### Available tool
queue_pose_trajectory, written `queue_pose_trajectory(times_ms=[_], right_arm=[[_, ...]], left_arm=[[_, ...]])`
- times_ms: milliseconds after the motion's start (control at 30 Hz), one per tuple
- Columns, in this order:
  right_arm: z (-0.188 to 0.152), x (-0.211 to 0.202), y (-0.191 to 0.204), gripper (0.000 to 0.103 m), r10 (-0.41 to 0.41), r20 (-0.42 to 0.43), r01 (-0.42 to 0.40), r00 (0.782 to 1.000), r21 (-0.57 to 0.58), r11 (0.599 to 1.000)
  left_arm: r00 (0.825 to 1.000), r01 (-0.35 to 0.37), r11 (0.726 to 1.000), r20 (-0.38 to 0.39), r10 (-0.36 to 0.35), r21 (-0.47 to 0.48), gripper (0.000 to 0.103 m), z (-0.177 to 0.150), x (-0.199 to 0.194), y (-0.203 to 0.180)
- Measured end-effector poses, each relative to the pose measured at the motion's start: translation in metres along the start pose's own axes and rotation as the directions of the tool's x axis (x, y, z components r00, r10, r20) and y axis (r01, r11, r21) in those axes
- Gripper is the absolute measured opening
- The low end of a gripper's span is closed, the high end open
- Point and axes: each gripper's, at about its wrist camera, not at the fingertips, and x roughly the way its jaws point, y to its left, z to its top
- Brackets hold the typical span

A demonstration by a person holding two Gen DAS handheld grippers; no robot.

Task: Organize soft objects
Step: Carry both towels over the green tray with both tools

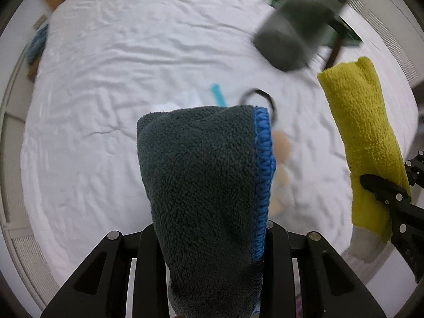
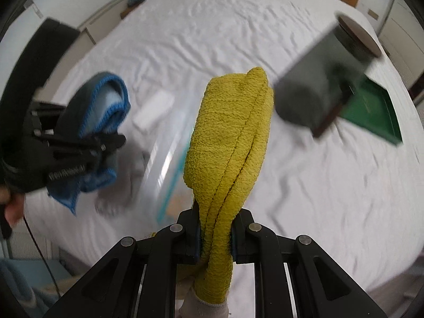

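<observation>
My left gripper (image 1: 209,234) is shut on a dark grey fleece cloth with blue stitched edging (image 1: 204,185), held up above the white bed. It also shows in the right wrist view (image 2: 103,106), at the left, pinched by the left gripper (image 2: 116,140). My right gripper (image 2: 214,238) is shut on a folded yellow towel (image 2: 230,132) that stands up between the jaws. The towel shows in the left wrist view (image 1: 363,137) at the right, with the right gripper (image 1: 371,182) on it.
A white sheet (image 1: 119,79) covers the bed. A grey cylinder on a stand (image 2: 320,90) rests by a green book (image 2: 376,111). A blurred clear box (image 2: 169,159), a white flat object (image 2: 153,114) and small pale items (image 1: 281,159) lie below.
</observation>
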Motion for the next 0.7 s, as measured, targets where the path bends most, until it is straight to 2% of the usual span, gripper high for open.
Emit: queue_pose_trajectory(times_ms=[133, 333, 533, 700], right_arm=[[-0.027, -0.021, -0.03, 0.015, -0.027, -0.042, 0.029, 0.999, 0.055, 0.998], [-0.058, -0.048, -0.115, 0.015, -0.062, -0.075, 0.072, 0.995, 0.139, 0.988], [-0.078, -0.058, -0.228, 0.015, -0.104, -0.11, 0.123, 0.988, 0.181, 0.976], [-0.064, -0.065, -0.322, 0.015, -0.143, -0.077, 0.155, 0.987, 0.187, 0.97]], left_arm=[[0.999, 0.039, 0.996, -0.021, -0.037, 0.081, 0.026, -0.008, 0.001, -0.044], [0.995, 0.092, 0.979, -0.057, -0.082, 0.183, 0.026, -0.001, 0.005, -0.138], [0.985, 0.163, 0.962, -0.087, -0.147, 0.218, 0.027, 0.036, 0.017, -0.242], [0.978, 0.21, 0.958, -0.05, -0.204, 0.197, 0.027, 0.087, 0.022, -0.311]])
